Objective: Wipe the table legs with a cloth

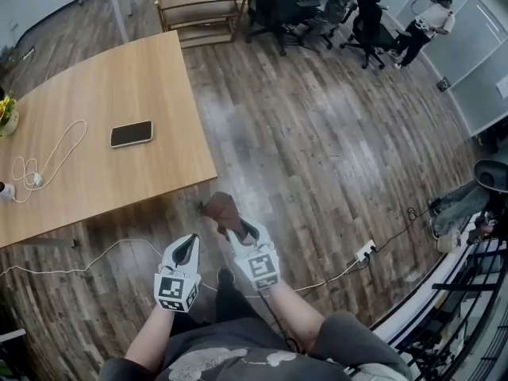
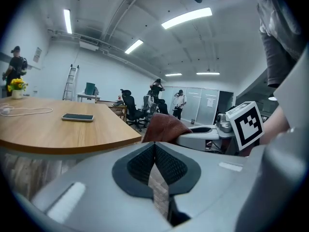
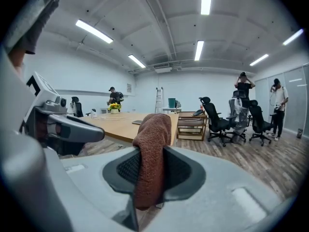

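Note:
A brown cloth [image 1: 222, 210] [image 3: 150, 153] is pinched in my right gripper [image 1: 242, 230] [image 3: 149, 170], which is shut on it; the cloth sticks up and forward past the jaws. My left gripper [image 1: 186, 250] [image 2: 155, 170] is beside it on the left, shut with nothing between its jaws. Both hang over the wood floor just off the near corner of the wooden table [image 1: 95, 173] [image 2: 58, 139] [image 3: 126, 127]. The cloth [image 2: 164, 128] also shows in the left gripper view. No table leg is clearly visible.
On the table lie a phone [image 1: 131, 133], a white cable [image 1: 48, 161] and a flower pot [image 1: 6, 113]. A cable and power strip [image 1: 365, 251] run across the floor. Office chairs [image 1: 278, 10], a wooden shelf [image 1: 202, 10] and people stand at the far end.

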A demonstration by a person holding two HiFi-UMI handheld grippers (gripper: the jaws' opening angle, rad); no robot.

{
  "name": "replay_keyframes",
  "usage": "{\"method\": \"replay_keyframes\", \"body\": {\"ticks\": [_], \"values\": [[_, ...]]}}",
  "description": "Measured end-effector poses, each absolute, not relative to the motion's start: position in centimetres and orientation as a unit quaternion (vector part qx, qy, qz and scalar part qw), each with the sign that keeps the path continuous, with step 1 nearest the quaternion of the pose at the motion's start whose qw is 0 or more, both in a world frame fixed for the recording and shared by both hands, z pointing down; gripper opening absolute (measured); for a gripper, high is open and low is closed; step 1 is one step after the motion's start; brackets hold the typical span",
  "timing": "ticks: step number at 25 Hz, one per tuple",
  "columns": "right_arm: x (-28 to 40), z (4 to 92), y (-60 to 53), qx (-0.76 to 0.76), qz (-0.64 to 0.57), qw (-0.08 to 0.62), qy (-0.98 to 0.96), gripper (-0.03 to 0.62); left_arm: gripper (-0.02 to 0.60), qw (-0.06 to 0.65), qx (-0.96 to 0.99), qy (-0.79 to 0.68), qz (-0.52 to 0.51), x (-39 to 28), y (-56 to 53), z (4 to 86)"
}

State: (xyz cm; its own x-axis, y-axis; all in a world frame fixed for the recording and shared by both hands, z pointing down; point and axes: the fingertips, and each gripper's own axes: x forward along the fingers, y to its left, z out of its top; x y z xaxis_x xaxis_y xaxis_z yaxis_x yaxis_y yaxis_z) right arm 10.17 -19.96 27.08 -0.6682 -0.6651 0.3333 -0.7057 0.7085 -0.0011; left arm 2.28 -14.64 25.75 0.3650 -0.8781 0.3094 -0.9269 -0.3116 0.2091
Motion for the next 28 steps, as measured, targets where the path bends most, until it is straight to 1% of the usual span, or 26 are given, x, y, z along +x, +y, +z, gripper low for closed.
{"method": "replay_keyframes", "body": {"ticks": [3,7,16,20,23,25,28], "values": [[10.8,26.0,-19.4,0.402,0.058,0.134,-0.904,0.091,0.018,0.177,0.822,-0.538,0.061,3.1,-13.6,25.4],[11.0,25.6,-16.4,0.443,0.056,0.126,-0.886,0.091,0.018,0.174,0.841,-0.509,0.056,2.5,-10.7,25.2],[7.9,26.4,-4.7,0.526,0.091,0.109,-0.838,0.091,0.018,0.173,0.846,-0.500,0.062,-5.3,-0.7,25.7],[7.4,25.9,0.2,0.550,0.084,0.107,-0.824,0.091,0.018,0.167,0.850,-0.497,0.056,-7.5,3.2,25.7],[7.2,24.9,3.1,0.567,0.076,0.115,-0.812,0.091,0.018,0.175,0.846,-0.500,0.057,-9.6,5.2,25.9],[7.0,24.3,4.4,0.570,0.080,0.114,-0.810,0.091,0.018,0.178,0.844,-0.501,0.062,-10.5,6.0,26.0],[7.5,23.9,6.3,0.569,0.087,0.119,-0.809,0.091,0.018,0.177,0.849,-0.492,0.071,-10.1,7.1,26.1]]}}
